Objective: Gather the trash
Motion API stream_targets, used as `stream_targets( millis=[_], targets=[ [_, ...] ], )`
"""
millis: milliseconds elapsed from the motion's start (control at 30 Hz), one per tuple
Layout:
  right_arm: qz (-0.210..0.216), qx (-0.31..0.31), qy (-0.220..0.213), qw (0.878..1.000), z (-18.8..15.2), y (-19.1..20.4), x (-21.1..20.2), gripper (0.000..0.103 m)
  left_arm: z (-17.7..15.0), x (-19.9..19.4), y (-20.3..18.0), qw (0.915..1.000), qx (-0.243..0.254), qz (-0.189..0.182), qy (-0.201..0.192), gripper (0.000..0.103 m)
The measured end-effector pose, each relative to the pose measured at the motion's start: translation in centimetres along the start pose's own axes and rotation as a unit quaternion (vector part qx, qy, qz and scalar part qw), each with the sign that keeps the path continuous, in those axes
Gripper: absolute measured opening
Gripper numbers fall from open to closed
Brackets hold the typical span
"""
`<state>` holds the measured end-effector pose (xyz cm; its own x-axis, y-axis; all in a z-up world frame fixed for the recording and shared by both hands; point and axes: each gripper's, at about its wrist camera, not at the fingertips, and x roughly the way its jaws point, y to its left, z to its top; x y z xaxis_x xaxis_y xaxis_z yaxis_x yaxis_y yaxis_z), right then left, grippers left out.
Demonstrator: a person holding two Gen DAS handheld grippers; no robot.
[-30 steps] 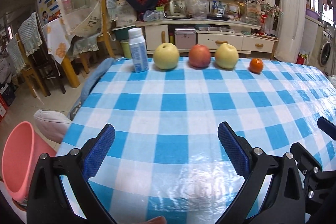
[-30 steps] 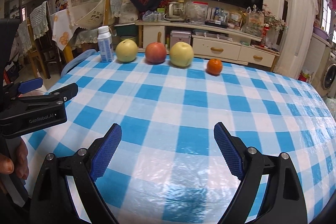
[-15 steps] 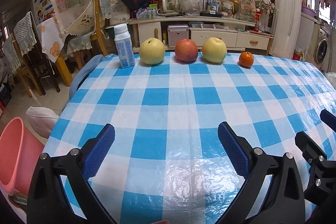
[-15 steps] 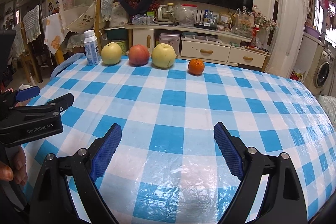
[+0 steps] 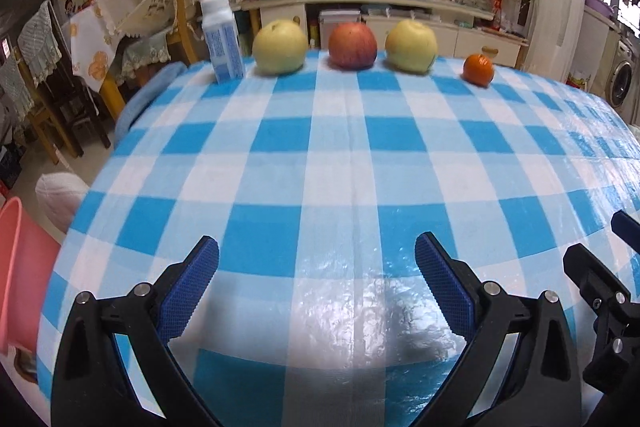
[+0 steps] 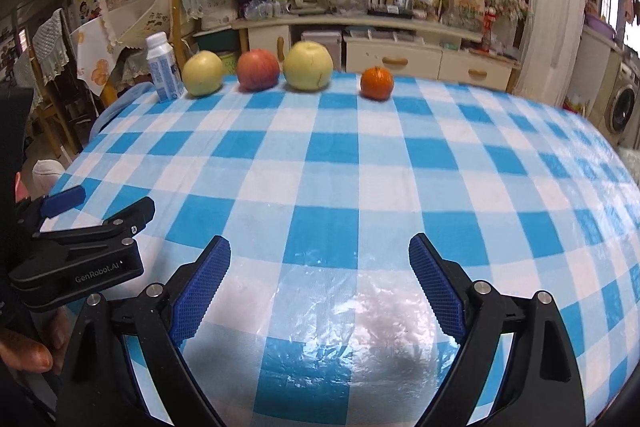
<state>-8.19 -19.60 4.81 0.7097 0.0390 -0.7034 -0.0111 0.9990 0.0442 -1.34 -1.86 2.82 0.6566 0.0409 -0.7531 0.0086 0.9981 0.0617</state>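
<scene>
Presently, five items are standing in a single row along the far edge of the table [image 5: 344,163], which is wearing a blue-and-white checked cloth under a clear plastic sheet. Counted from the far left corner: one small white bottle [image 5: 221,39] with a blue label, upright; one yellow-green pear [image 5: 279,46]; one red apple [image 5: 353,45]; a second yellow-green pear [image 5: 410,45]; and one small orange [image 5: 478,68], sitting a little apart from the others toward the right. That is making one bottle and four pieces of fruit. Neighbouring items in the row are standing close together, though contact cannot be confirmed.

The left gripper [image 5: 316,269] is hovering over the near edge, angled downward, its blue-padded jaws spread wide with nothing between them. The right gripper [image 6: 320,263] is hovering just beside it, likewise angled down over the near edge, jaws gaping and empty. A hand [image 6: 24,347] is gripping the left tool's handle at the near left corner.

The whole middle of the cloth, from the grippers to the row, is lying bare. Off the left edge, one pink bin [image 5: 20,267] is standing on the floor, with a white bundle [image 5: 60,195] just behind it.
</scene>
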Motion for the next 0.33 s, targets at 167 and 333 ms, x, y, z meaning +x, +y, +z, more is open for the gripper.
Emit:
stream_targets(
  millis=[167, 333],
  targets=[
    [-0.021, 0.019, 0.048, 0.998, -0.6, -0.7, 2.8, 0.090, -0.4, 2.4, -0.7, 0.9991, -0.007, 0.005, 0.041, 0.099],
    [-0.035, 0.019, 0.076, 0.996, -1.1, -0.9, 4.6, 0.090, -0.5, 3.2, -1.4, 0.9989, -0.006, 0.006, 0.045, 0.099]
  ],
)
